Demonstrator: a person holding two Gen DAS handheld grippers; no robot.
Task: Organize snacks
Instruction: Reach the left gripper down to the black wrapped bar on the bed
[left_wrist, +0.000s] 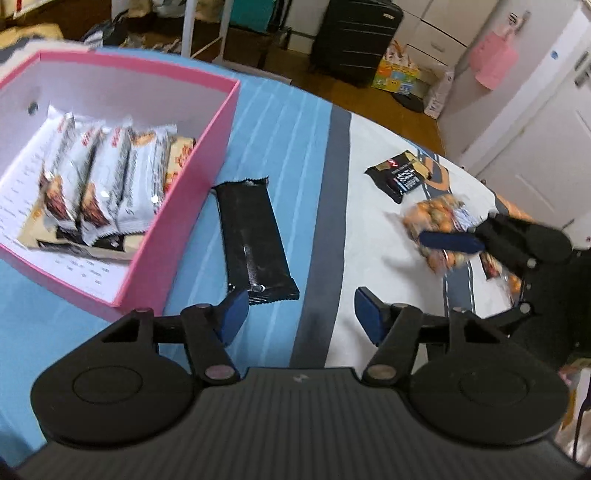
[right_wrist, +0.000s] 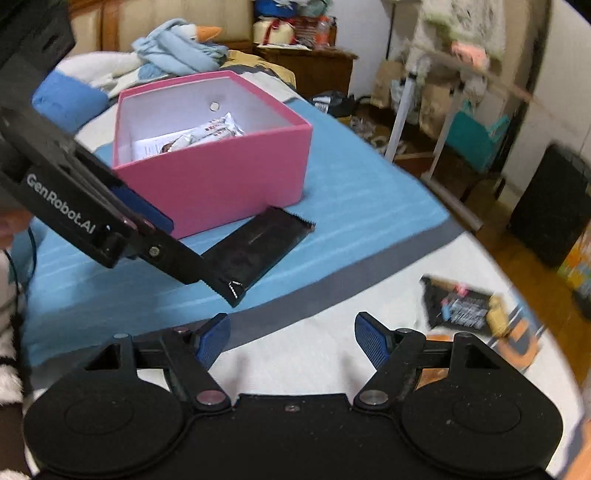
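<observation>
A: Left wrist view? Edges, room?
B: Pink box (left_wrist: 184, 206) is seen on the blue cover, snack bars (left_wrist: 99, 177) packed inside. Black bar (left_wrist: 255, 236) is laid just beside its wall, bare cover to the right. Left gripper (left_wrist: 299, 314) is tilted down, jaws apart, nothing between.

A: Right wrist view?
B: Right gripper (right_wrist: 291, 339) is angled down over white cloth, jaws apart, empty. Black packet (right_wrist: 458, 306) is seen near the bed edge.

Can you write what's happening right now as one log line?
left gripper: open, over black bar | right gripper: open, empty | orange snack bag: outside | pink box: white bars inside
</observation>
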